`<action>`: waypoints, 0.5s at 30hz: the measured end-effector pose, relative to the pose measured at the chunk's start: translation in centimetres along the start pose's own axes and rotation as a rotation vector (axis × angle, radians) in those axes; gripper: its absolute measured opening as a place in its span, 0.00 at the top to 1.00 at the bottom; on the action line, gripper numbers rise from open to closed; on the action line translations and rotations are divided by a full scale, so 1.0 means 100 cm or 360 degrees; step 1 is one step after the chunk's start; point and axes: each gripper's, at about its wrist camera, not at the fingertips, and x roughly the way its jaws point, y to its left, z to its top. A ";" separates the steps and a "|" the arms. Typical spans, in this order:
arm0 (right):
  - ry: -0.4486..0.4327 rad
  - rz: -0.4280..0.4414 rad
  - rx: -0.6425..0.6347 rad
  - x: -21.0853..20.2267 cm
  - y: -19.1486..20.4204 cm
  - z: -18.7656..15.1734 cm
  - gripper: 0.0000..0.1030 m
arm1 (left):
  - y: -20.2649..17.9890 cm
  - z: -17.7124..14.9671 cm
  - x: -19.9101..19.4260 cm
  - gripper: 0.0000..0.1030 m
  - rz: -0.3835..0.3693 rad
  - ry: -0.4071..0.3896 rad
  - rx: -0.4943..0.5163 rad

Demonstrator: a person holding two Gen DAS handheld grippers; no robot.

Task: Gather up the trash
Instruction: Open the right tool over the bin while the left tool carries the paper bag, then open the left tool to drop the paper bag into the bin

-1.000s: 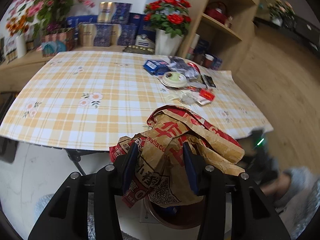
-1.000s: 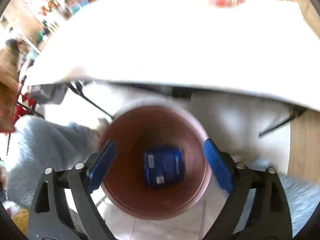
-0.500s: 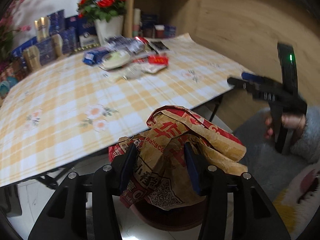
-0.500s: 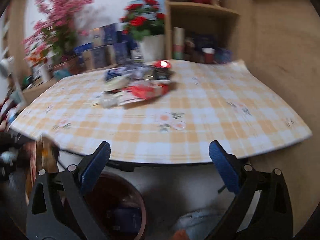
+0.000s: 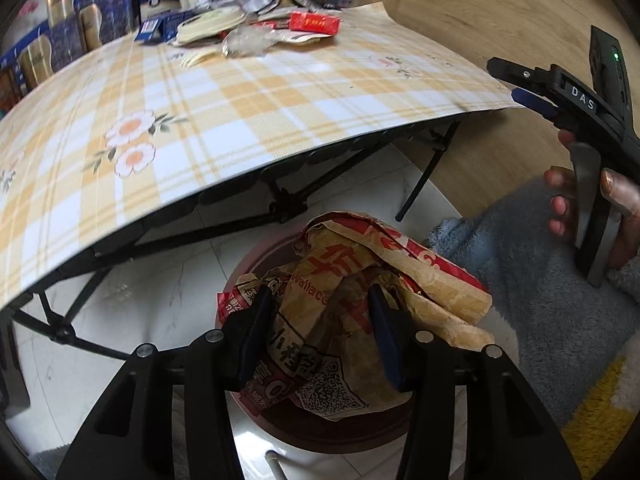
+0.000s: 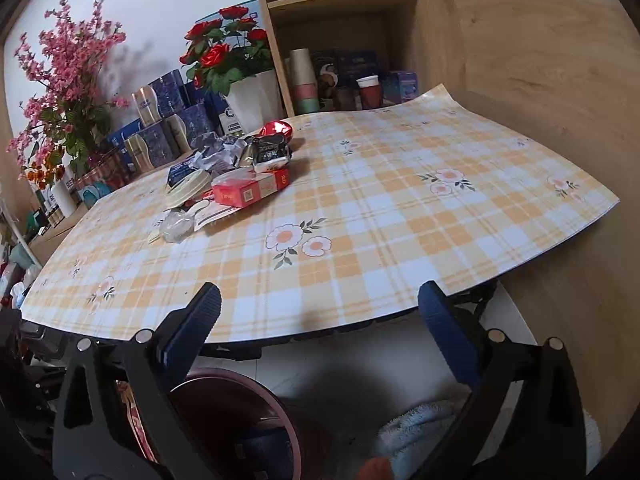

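Observation:
My left gripper [image 5: 320, 295] is shut on a crumpled brown paper bag [image 5: 360, 276] with red print. The bag hangs over the mouth of a dark red bin [image 5: 256, 268] on the floor, under the table's front edge. My right gripper [image 6: 320, 292] stands open with nothing between its fingers, pointing across the table just above its near edge. It also shows at the right of the left wrist view as the right gripper [image 5: 508, 82], held by a hand [image 5: 616, 200]. A heap of trash [image 6: 236, 160] with a red box [image 6: 250, 190] lies on the far left part of the table.
The checked tablecloth covers a folding table [image 6: 400, 220] with black legs [image 5: 280, 208]. Flower pots, blue boxes and a wooden shelf [image 6: 344, 0] line the back. A wooden wall stands to the right. A fuzzy blue-grey sleeve [image 5: 520, 280] lies beside the bin [image 6: 256, 388].
My left gripper has sunk with the paper bag from table height down over the bin. My right gripper has swung up from looking into the bin to facing the table top.

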 end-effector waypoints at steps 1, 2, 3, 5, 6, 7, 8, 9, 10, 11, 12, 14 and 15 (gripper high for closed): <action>0.0008 -0.0007 -0.0007 0.001 0.001 0.000 0.06 | 0.002 0.000 0.001 0.53 -0.0002 0.0003 -0.0016; 0.0011 -0.0012 -0.0014 0.001 0.002 0.000 0.06 | 0.005 0.000 0.002 0.53 -0.0003 0.0005 -0.0032; 0.0013 -0.0015 -0.0024 0.001 0.003 -0.001 0.06 | 0.007 0.000 0.002 0.53 -0.0004 0.0006 -0.0046; 0.0017 -0.0013 -0.0038 0.002 0.004 -0.001 0.06 | 0.008 0.002 0.003 0.50 -0.0018 0.0006 -0.0057; 0.0021 -0.0013 -0.0042 0.003 0.004 -0.001 0.06 | 0.008 0.002 0.003 0.46 -0.0044 0.0001 -0.0058; 0.0024 -0.0014 -0.0045 0.003 0.004 -0.001 0.06 | 0.006 0.000 0.000 0.34 -0.0063 -0.0004 -0.0060; 0.0027 -0.0015 -0.0045 0.004 0.005 -0.001 0.06 | 0.005 0.001 -0.001 0.23 -0.0072 -0.0018 -0.0059; 0.0028 -0.0014 -0.0045 0.003 0.004 -0.001 0.06 | 0.004 0.003 -0.002 0.21 -0.0060 -0.0037 -0.0055; 0.0028 -0.0015 -0.0045 0.004 0.004 -0.002 0.06 | 0.004 0.003 -0.004 0.20 -0.0050 -0.0051 -0.0057; 0.0028 -0.0018 -0.0047 0.004 0.005 -0.002 0.06 | 0.005 0.003 -0.006 0.18 -0.0041 -0.0070 -0.0064; 0.0029 -0.0019 -0.0049 0.004 0.005 -0.002 0.06 | 0.005 0.003 -0.009 0.17 -0.0030 -0.0093 -0.0073; 0.0035 -0.0033 -0.0058 0.005 0.006 -0.002 0.06 | 0.009 0.005 -0.018 0.14 0.0025 -0.0168 -0.0100; 0.0041 -0.0067 -0.0066 0.005 0.007 -0.002 0.06 | 0.011 0.005 -0.023 0.13 0.0065 -0.0208 -0.0118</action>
